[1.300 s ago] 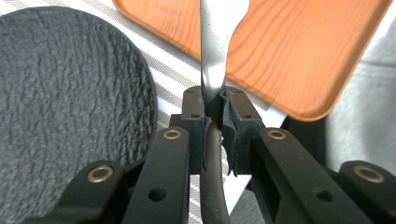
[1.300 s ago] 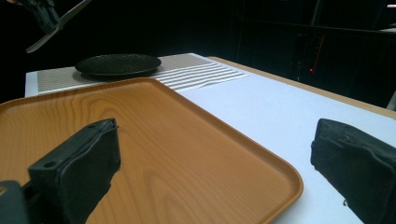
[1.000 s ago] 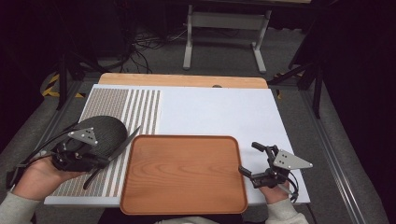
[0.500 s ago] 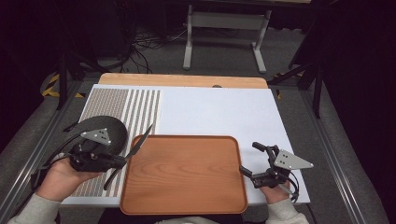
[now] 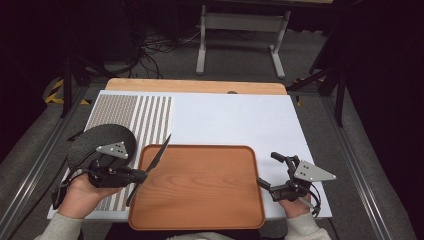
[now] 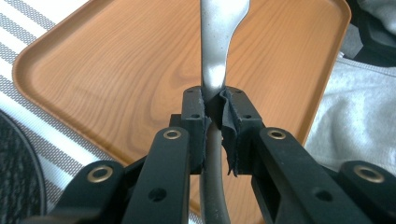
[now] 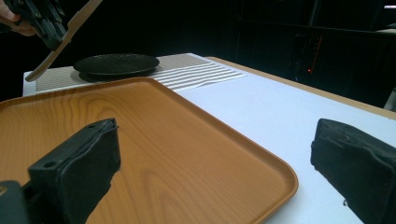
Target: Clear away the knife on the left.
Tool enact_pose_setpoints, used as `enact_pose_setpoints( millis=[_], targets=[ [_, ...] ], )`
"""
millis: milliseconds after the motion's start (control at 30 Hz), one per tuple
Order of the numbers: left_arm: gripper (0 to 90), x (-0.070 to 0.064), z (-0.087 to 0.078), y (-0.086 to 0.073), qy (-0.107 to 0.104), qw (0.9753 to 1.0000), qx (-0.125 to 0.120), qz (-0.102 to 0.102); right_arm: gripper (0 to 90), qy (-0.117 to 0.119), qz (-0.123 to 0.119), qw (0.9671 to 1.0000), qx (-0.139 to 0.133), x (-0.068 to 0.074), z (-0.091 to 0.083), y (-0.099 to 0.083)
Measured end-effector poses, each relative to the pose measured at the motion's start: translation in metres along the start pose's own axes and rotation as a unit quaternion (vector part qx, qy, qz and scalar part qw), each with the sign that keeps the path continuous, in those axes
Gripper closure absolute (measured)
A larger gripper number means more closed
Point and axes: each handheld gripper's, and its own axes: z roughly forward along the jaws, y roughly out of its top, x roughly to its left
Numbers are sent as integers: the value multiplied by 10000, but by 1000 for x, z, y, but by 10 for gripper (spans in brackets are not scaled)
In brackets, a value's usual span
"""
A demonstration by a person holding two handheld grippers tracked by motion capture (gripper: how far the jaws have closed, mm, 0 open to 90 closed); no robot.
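Over the tray's (image 5: 200, 187) left rim, your left claw (image 5: 137, 175), clenched on the knife (image 5: 152, 165), has swung in from the plate (image 5: 102, 145), ready to set it down; right claw (image 5: 272, 175) gapes.

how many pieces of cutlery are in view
1: a knife, clamped mid-length in the left gripper, held over the left edge of the tray. Nothing seems to hide others.

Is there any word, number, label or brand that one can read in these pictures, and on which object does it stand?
None: no readable text stands on the wooden tray, the knife in the left gripper, the dark plate, the striped mat or the right gripper.
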Motion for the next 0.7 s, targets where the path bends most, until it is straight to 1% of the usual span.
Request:
enact_pose_setpoints(
  millis=[67, 167, 333, 400, 433, 467, 500, 633, 667, 700],
  targets=[
    [800, 0, 4, 1, -9, 10000, 54, 26, 23, 5, 5, 10000, -2, 0, 0, 0],
    [801, -2, 7, 1, -69, 10000, 26, 21, 23, 4, 0, 10000, 6, 0, 0, 0],
    [801, -5, 14, 2, -113, 9999, 94, 44, 23, 3, -1, 10000, 9, 0, 0, 0],
    [800, -6, 17, 3, -170, 9997, 162, 9, 23, 10, -1, 10000, 18, 0, 0, -1],
    [800, -7, 19, 3, -150, 9997, 196, 16, 23, 12, 4, 10000, 19, 0, 0, -1],
    [800, -9, 21, 3, -117, 9997, 220, -31, 23, 15, 1, 10000, 25, 0, 1, -1],
    [800, -9, 23, 4, -139, 9996, 256, -59, 23, 20, 4, 10000, 24, 0, 1, -1],
    [800, -11, 31, 5, -62, 9992, 370, -147, 23, 22, 12, 10000, 23, 0, 1, -1],
    [800, -11, 34, 5, -55, 9989, 408, -228, 23, 24, 13, 10000, 21, 0, 1, -1],
    [800, -11, 35, 5, -35, 9987, 436, -246, 23, 32, 22, 10000, 16, -1, 1, -1]
  ],
)
